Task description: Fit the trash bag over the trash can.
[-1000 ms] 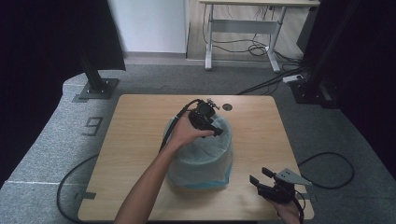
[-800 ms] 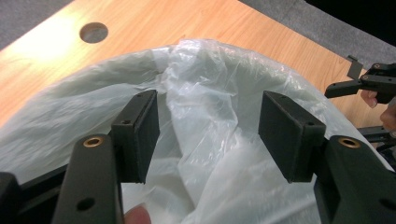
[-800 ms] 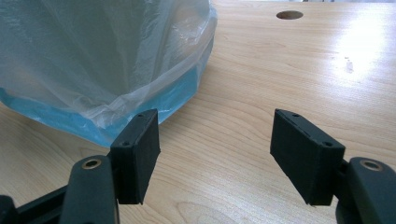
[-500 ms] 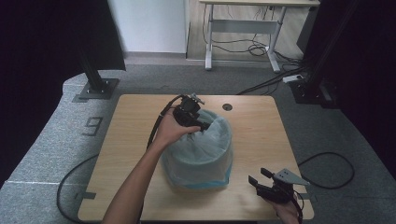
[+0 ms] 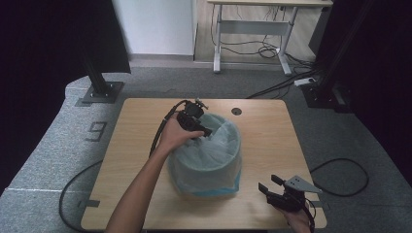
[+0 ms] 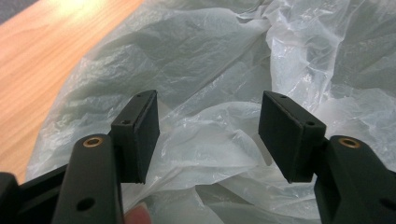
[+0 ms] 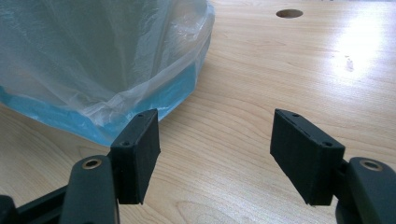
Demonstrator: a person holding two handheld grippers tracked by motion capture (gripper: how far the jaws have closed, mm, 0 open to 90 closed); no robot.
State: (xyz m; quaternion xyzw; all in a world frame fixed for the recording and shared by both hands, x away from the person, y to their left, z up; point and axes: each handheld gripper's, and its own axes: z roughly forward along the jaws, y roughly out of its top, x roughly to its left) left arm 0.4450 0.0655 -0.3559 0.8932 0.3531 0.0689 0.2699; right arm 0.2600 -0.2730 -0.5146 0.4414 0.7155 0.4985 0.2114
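Note:
A blue bin (image 5: 214,191) lined with a thin whitish plastic bag (image 5: 209,150) stands in the middle of the wooden table (image 5: 136,145). My left gripper (image 5: 206,132) hovers at the bin's far left rim, jaws open and pointing into the bag. In the left gripper view the crumpled bag (image 6: 201,60) lies beyond the left gripper (image 6: 208,109), whose pads are apart and not pressing on it. My right gripper (image 5: 268,183) rests near the table's front right corner, open and empty. In the right gripper view the right gripper (image 7: 215,126) faces bare wood beside the bin's blue base (image 7: 173,95).
A round cable hole (image 5: 236,111) sits in the table's far edge, also visible as the hole (image 7: 288,13) in the right gripper view. Black cables trail off the table's left and right sides. A desk frame and stands are on the grey floor behind.
My left hand and gripper have slid leftward along the bin's far rim. The right gripper has stayed put.

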